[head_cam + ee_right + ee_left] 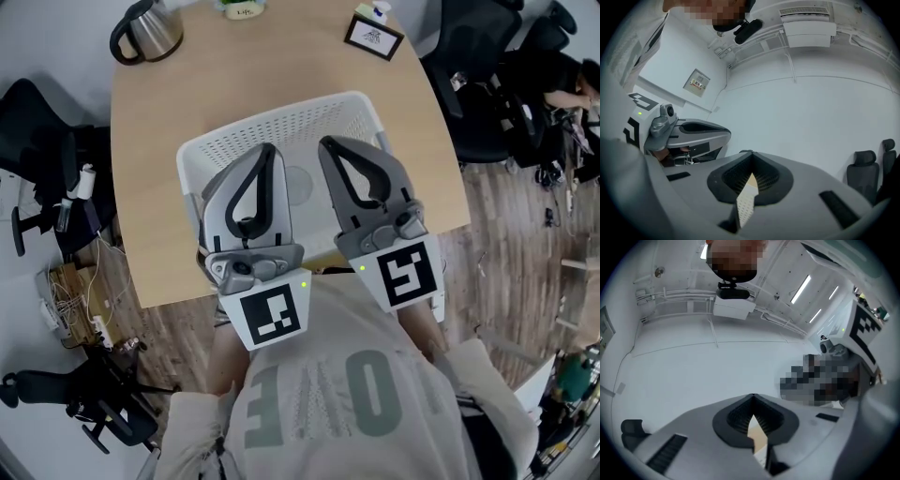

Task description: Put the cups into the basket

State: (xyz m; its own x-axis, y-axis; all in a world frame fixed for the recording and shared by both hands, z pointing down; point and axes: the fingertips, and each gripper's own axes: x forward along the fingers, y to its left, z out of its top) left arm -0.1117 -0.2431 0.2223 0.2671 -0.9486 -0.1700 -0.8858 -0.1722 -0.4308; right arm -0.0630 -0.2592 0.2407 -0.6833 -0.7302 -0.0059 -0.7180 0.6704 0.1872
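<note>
White basket (281, 127) on a wooden counter (178, 122)
Over the basket hang the left hand-held gripper (265, 150) and the right hand-held gripper (328, 145), both squeezed tight on nothing.

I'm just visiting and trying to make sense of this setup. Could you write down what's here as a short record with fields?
Surface: light wooden table
Container: white perforated plastic basket, near the table's front edge
Left gripper: jaws together, nothing held
Right gripper: jaws together, nothing held
Far edge: steel kettle with black handle, black-framed card
</note>
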